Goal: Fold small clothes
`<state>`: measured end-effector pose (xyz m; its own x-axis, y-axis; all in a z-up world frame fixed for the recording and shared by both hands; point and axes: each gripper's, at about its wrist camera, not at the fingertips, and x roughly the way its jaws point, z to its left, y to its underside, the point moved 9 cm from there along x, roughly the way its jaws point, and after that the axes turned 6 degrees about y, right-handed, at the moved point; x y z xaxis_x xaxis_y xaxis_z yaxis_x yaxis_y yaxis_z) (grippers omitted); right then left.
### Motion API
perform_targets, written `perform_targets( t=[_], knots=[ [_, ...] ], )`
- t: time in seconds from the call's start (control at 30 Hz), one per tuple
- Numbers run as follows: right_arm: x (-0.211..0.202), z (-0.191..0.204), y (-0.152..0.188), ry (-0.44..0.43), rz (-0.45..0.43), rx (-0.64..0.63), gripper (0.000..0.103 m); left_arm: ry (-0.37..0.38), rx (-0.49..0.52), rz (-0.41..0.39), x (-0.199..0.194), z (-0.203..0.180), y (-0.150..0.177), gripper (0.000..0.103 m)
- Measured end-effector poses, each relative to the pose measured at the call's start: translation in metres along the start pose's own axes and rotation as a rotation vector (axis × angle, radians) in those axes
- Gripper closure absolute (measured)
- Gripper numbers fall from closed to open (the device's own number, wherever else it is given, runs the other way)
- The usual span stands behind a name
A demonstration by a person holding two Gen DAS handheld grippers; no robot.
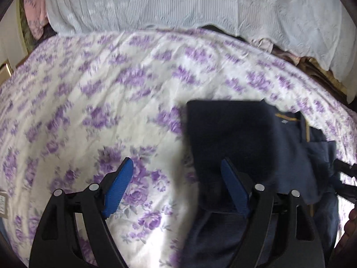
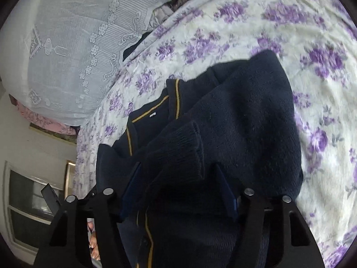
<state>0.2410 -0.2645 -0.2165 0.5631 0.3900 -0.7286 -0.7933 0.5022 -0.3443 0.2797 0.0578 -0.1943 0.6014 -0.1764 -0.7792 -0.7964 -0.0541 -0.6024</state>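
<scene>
Left wrist view: the left gripper hangs with its blue pads spread wide, released, over the floral bedsheet; the navy cardigan lies partly folded on the sheet, its edge under the right-hand pad. The spread suggests readiness for a new grasp.

Right wrist view: the right gripper straddles a ribbed sleeve cuff of the cardigan; whether it is clenched cannot be told. No containers appear.
</scene>
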Motion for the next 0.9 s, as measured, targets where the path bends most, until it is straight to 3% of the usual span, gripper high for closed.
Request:
perform_targets(
  t=[0.07, 0.23, 0.37, 0.43, 0.5, 0.7, 0.73, 0.77, 0.83, 0.9],
  knots=[
    [0.003, 0.005, -0.003, -0.009, -0.014, -0.007, 0.059, -0.009, -0.001, 0.019, 0.011, 0.003, 0.004, 0.025],
    [0.001, 0.006, -0.007, -0.029, -0.083, 0.012, 0.075, -0.042, 0.032, 0.012, 0.016, -0.001, 0.005, 0.025],
    [-0.026, 0.003, -0.015, 0.024, -0.195, -0.030, 0.099, -0.034, 0.035, 0.007, 0.013, -0.003, 0.006, 0.025],
    [-0.046, -0.003, -0.022, 0.065, -0.261, -0.053, 0.099, -0.006, 0.043, 0.002, 0.009, -0.008, 0.006, 0.025],
    [-0.054, -0.010, -0.026, 0.082, -0.271, -0.057, 0.099, 0.012, 0.064, 0.001, 0.008, -0.016, 0.006, 0.025],
    [-0.021, -0.031, -0.013, -0.046, -0.061, 0.057, 0.094, -0.043, 0.094, 0.025, 0.018, -0.019, 0.014, 0.021],
    [-0.014, -0.027, -0.008, -0.074, -0.017, 0.064, 0.089, -0.038, 0.089, 0.024, 0.018, -0.018, 0.014, 0.021],
    [-0.011, -0.024, -0.004, -0.088, 0.008, 0.074, 0.074, -0.034, 0.086, 0.024, 0.017, -0.018, 0.014, 0.021],
    [-0.010, -0.020, 0.001, -0.108, 0.017, 0.092, 0.057, -0.037, 0.087, 0.024, 0.017, -0.017, 0.016, 0.020],
    [-0.013, -0.016, 0.006, -0.096, 0.013, 0.087, 0.054, -0.046, 0.095, 0.021, 0.017, -0.018, 0.016, 0.020]
  ],
)
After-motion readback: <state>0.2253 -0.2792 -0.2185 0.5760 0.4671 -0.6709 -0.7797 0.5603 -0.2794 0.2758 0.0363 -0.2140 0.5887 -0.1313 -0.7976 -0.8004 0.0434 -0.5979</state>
